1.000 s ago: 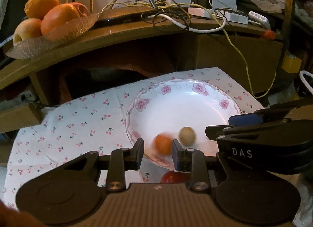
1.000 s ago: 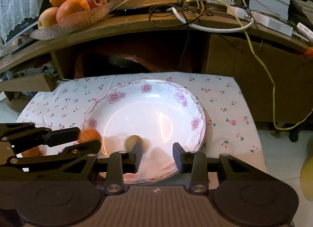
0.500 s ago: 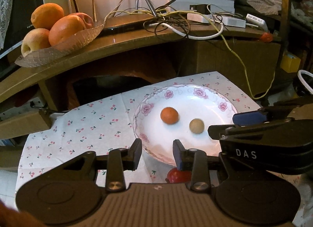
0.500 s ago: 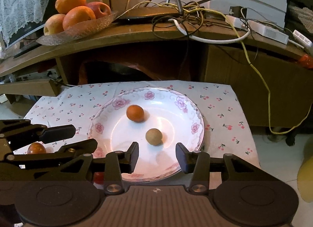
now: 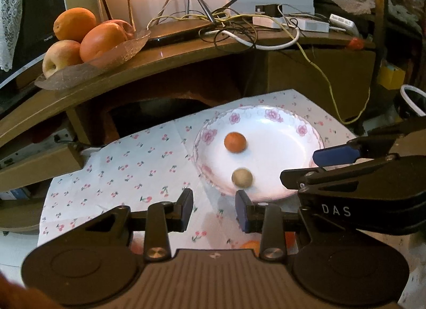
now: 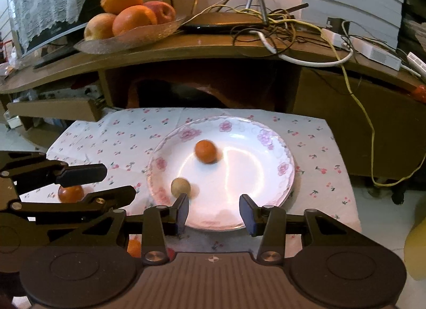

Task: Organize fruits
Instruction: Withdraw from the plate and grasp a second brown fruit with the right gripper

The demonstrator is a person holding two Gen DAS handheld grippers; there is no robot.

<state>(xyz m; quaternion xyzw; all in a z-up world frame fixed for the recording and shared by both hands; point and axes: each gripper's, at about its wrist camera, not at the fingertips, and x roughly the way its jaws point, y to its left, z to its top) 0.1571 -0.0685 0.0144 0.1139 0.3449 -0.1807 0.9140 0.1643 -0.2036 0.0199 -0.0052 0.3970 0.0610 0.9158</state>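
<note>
A white plate with pink flowers (image 5: 300, 133) (image 6: 282, 154) sits on the cherry-print cloth (image 5: 127, 165) (image 6: 106, 136). It holds a small orange fruit (image 5: 234, 142) (image 6: 205, 151) and a small tan fruit (image 5: 241, 177) (image 6: 180, 187). My left gripper (image 5: 214, 209) is open and empty, left of the plate's near rim. My right gripper (image 6: 214, 211) is open and empty above the plate's near rim. A red-orange fruit (image 6: 70, 193) lies on the cloth between the left gripper's fingers (image 6: 80, 172). More small fruits (image 6: 134, 247) (image 5: 251, 245) peek out under the grippers.
A wooden shelf (image 5: 186, 50) (image 6: 213, 45) behind the cloth carries a glass dish of oranges and apples (image 5: 87, 37) (image 6: 127, 21) and tangled cables (image 5: 239, 29) (image 6: 279, 21). A cardboard box (image 6: 53, 112) stands at the left.
Both grippers have drawn back and up from the plate. The orange fruit has rolled to the plate's far middle; the tan fruit has shifted towards the near left rim.
</note>
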